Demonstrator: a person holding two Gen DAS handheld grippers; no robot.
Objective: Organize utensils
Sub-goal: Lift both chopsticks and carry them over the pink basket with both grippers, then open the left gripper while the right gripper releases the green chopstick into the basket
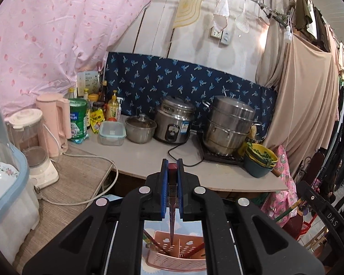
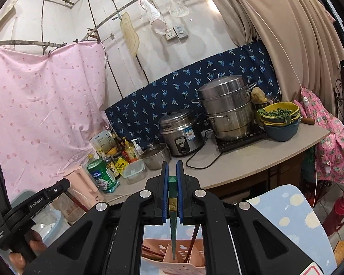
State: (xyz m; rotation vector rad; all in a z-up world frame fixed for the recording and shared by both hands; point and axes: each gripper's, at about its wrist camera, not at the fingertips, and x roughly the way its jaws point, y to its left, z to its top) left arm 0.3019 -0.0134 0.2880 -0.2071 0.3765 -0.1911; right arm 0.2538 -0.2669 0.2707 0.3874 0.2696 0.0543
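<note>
counter [image 1: 149, 158] along a white wall, backed by a dark blue patterned cloth [image 1: 183, 78]. left to right on it: pink kettle [image 1: 55, 121], green canister [image 1: 78, 120], cluster of condiment bottles [image 1: 103, 107], clear lidded food box [image 1: 111, 133], small lidded pot [image 1: 140, 128], steel rice cooker [image 1: 174, 121], tiered steel steamer [image 1: 229, 126] on a black hob, stacked bowls with greens [image 1: 261, 158]. blender [image 1: 34, 146] on the adjacent lower surface. pink sheet [image 1: 45, 34] at left; beige curtain [image 1: 305, 103] at right.

Shiny metal steamer pot [image 1: 229, 126], perforated plastic basket [image 1: 176, 252]
</note>
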